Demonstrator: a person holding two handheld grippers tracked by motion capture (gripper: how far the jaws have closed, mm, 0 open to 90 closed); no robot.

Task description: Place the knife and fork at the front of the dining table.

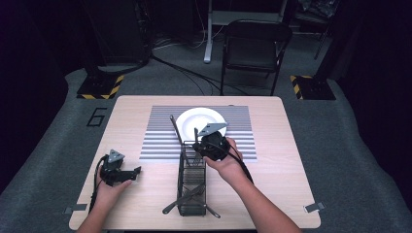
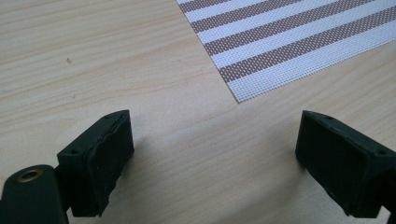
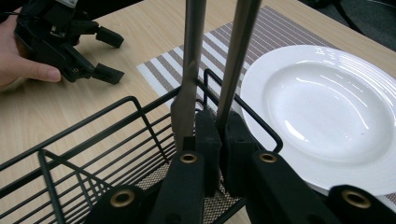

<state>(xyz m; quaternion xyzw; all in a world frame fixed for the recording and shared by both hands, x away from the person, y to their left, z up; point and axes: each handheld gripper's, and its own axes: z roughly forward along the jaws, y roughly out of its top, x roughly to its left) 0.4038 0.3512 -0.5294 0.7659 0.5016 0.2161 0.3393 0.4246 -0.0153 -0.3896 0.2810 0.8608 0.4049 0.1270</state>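
My right gripper (image 3: 218, 135) is over the far end of the black wire caddy (image 3: 70, 140), jaws pinching a slim metal utensil handle (image 3: 236, 56) that stands upright between the pads. A second handle (image 3: 189, 65) rises just beside it, outside the left pad. The white plate (image 3: 327, 107) sits right next to the caddy on the striped placemat (image 1: 160, 141). More cutlery (image 1: 187, 199) lies at the caddy's near end. My left gripper (image 2: 212, 158) rests low over the bare table (image 2: 93, 60), jaws spread wide with nothing between them, near the placemat's corner.
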